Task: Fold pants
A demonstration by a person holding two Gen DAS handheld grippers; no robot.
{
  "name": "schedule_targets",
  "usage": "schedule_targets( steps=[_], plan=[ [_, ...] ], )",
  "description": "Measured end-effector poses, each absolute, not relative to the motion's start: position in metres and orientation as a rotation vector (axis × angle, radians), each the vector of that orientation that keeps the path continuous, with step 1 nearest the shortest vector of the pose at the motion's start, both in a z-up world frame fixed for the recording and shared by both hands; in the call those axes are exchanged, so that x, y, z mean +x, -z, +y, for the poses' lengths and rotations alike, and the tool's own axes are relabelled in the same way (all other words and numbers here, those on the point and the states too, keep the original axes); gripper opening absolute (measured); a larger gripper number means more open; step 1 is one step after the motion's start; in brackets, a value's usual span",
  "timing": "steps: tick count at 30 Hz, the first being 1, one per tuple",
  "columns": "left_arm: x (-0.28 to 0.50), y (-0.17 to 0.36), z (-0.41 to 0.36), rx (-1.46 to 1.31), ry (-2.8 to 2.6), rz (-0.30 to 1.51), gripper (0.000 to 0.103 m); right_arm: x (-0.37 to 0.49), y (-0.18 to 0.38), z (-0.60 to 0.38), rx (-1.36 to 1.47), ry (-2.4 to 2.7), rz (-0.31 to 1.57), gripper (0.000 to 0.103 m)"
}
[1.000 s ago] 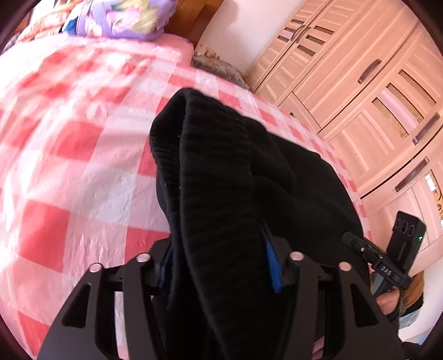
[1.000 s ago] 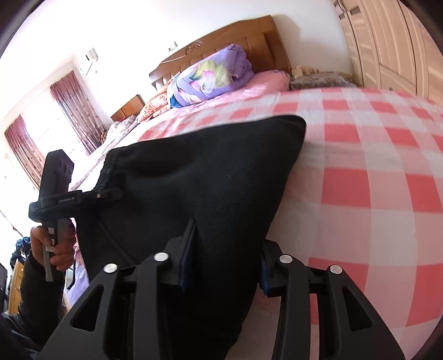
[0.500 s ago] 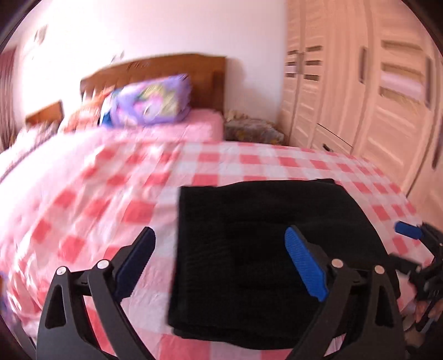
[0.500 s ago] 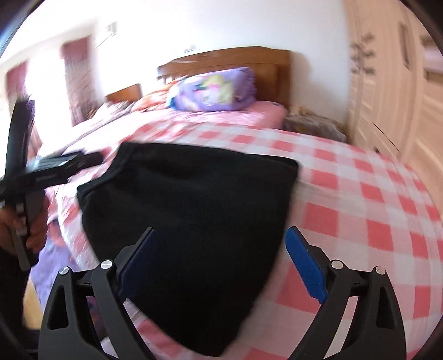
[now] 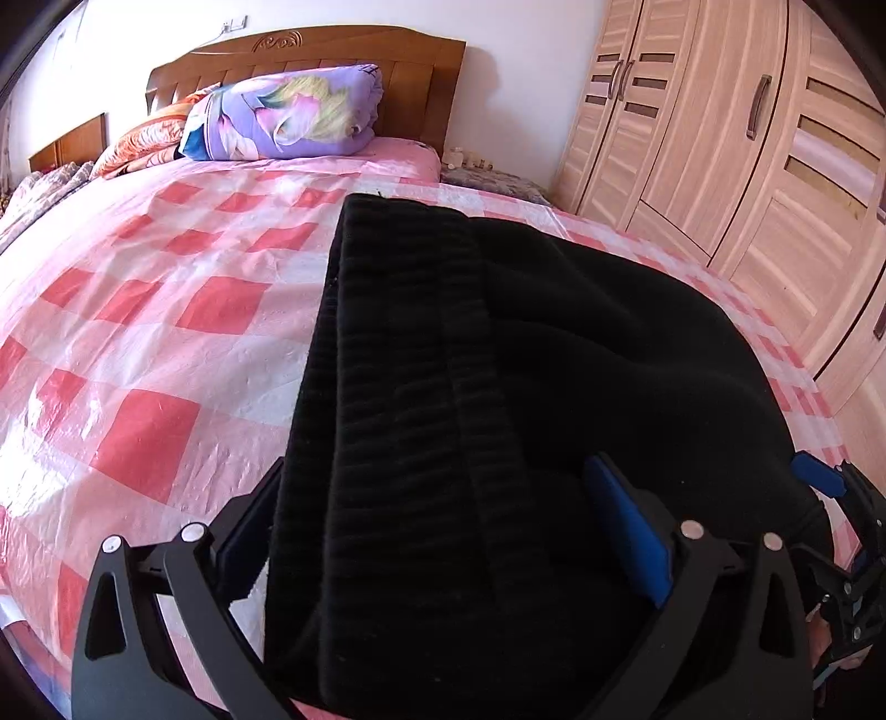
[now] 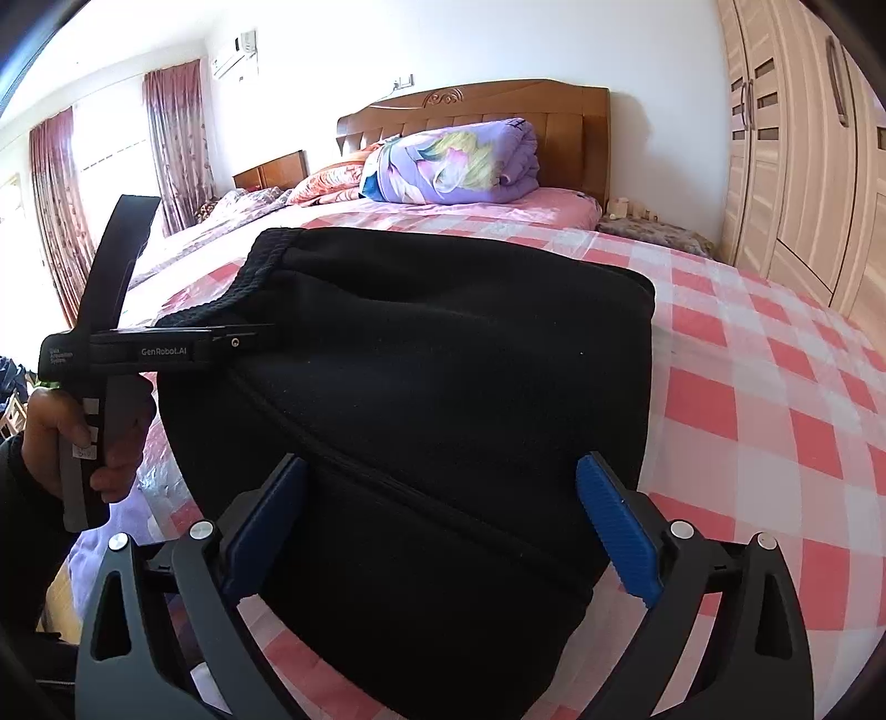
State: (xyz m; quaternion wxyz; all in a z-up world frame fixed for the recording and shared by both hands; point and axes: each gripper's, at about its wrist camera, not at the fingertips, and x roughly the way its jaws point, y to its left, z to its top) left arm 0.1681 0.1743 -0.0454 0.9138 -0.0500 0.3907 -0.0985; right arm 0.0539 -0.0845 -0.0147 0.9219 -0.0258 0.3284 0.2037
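The black pants (image 5: 498, 387) lie folded in a thick stack on the pink-and-red checked bed cover (image 5: 166, 343), ribbed waistband (image 6: 260, 260) at the left end. My left gripper (image 5: 437, 531) hangs over the waistband end with its jaws still opening. The fabric lies between the fingers, and the blue pad (image 5: 626, 531) does not press on it. The left finger is partly hidden behind the cloth. My right gripper (image 6: 440, 520) straddles the other end, its jaws also opening, pads (image 6: 614, 520) clear of the pants. Each gripper shows in the other's view: left gripper (image 6: 249, 338), right gripper (image 5: 825, 482).
A rolled purple quilt (image 5: 288, 116) and pillows lie against the wooden headboard (image 5: 310, 50) at the far end. A wardrobe (image 5: 747, 138) lines the right wall. A hand (image 6: 61, 432) holds the left gripper's handle. Curtained windows (image 6: 55, 210) stand on the left.
A second ago both grippers were shut on the lifted pants. Both have let go and spread wide, and the pants now rest flat on the bed. Both views sit closer over the fabric.
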Motion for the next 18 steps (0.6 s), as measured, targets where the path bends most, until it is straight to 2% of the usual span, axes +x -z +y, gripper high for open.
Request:
schedule_targets(
  steps=[7, 12, 16, 18],
  plan=[
    [0.169, 0.042, 0.172, -0.104, 0.179, 0.823, 0.102, 0.056, 0.006, -0.089, -0.017, -0.439, 0.721, 0.094],
    [0.152, 0.002, 0.155, -0.005, 0.092, 0.723, 0.101, 0.07, -0.023, -0.101, -0.013, -0.404, 0.682, 0.095],
    [0.176, -0.028, 0.129, 0.065, 0.149, 0.709, 0.101, 0.131, -0.036, -0.106, -0.013, -0.373, 0.711, 0.095],
    [0.206, -0.031, 0.117, 0.047, 0.246, 0.78, 0.101, 0.171, -0.036, -0.107, 0.032, -0.413, 0.762, 0.095]
  ],
)
